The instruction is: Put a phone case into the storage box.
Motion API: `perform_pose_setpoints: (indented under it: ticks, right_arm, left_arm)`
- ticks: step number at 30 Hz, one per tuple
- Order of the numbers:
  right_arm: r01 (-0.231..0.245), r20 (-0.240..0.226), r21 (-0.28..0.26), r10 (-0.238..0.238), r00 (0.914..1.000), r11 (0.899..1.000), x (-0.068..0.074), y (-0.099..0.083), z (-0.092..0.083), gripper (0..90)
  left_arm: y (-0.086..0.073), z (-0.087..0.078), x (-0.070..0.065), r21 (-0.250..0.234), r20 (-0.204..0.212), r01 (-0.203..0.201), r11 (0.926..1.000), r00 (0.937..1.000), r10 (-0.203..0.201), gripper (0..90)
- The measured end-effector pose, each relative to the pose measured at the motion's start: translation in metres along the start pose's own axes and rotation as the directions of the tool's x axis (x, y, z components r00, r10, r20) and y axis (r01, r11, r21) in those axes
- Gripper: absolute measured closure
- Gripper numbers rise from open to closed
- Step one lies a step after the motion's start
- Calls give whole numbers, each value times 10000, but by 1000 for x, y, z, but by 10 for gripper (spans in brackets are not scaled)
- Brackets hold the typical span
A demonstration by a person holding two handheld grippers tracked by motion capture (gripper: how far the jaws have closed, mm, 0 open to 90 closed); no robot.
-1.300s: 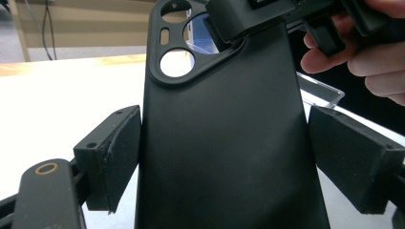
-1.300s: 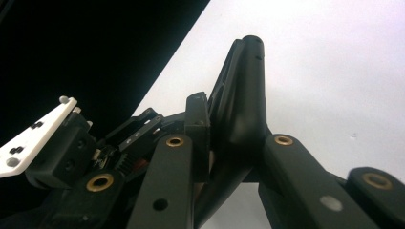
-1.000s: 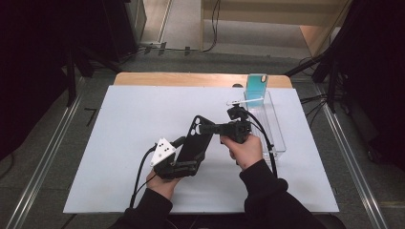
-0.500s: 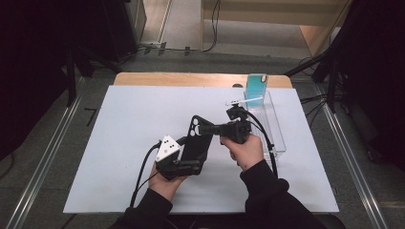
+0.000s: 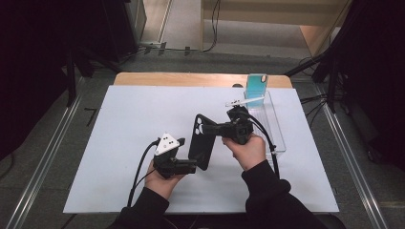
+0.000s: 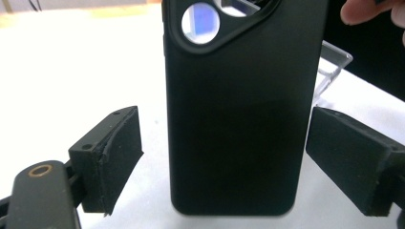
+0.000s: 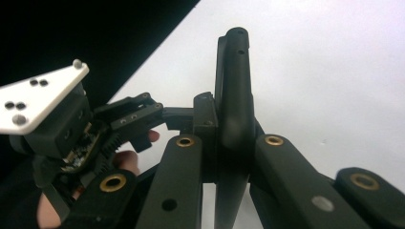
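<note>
A black phone case [image 5: 203, 140] with a camera cut-out is held off the white mat, standing on end. My right gripper [image 5: 213, 129] is shut on it near its upper part; in the right gripper view the jaws of the right gripper [image 7: 229, 143] pinch the thin case [image 7: 234, 81] edge-on. My left gripper [image 5: 193, 167] is open around the case's lower end. In the left gripper view the case [image 6: 239, 95] stands between the pads [image 6: 119, 152] of the left gripper [image 6: 239, 157], with a gap on each side.
A teal phone case [image 5: 256, 86] stands at the far end of a clear plastic rack [image 5: 277, 136] on the right of the white mat [image 5: 119, 124]. The wooden table edge [image 5: 181, 78] runs behind the mat. Black cables trail from both grippers.
</note>
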State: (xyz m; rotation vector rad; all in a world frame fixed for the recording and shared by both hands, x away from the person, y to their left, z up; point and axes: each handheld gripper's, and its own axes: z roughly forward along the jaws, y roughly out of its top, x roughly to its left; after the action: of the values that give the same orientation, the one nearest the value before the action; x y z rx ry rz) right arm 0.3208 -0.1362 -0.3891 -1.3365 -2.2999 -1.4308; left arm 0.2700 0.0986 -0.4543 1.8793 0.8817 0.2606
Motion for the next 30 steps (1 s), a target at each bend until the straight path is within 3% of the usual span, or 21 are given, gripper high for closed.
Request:
perform_pose_setpoints:
  ticks: [6, 10, 20, 24, 30]
  right_arm:
    - [821, 646, 34, -822, 9945, 9966, 6, -3, 0, 825]
    - [1194, 717, 60, -1196, 9902, 9928, 8, -5, 0, 824]
    - [2159, 579, 347, -2176, 9743, 9758, 7, -9, -3, 824]
    - [2448, 408, 370, -2463, 9683, 9689, 8, -10, -6, 824]
    - [2910, -216, 337, -2904, 9566, 9561, 5, -10, -12, 823]
  left_arm:
    - [1, 3, 7, 702, 138, 350, 9969, 9993, -360, 138]
    - [4, 2, 9, 949, 265, 263, 9951, 9992, -289, 146]
    - [16, -4, 11, 1447, 925, 170, 9893, 9952, -307, 147]
    - [24, -9, 15, 1736, 1543, 282, 9844, 9865, -555, 190]
    - [35, -21, 16, 1641, 2004, 30, 9864, 9790, -363, 259]
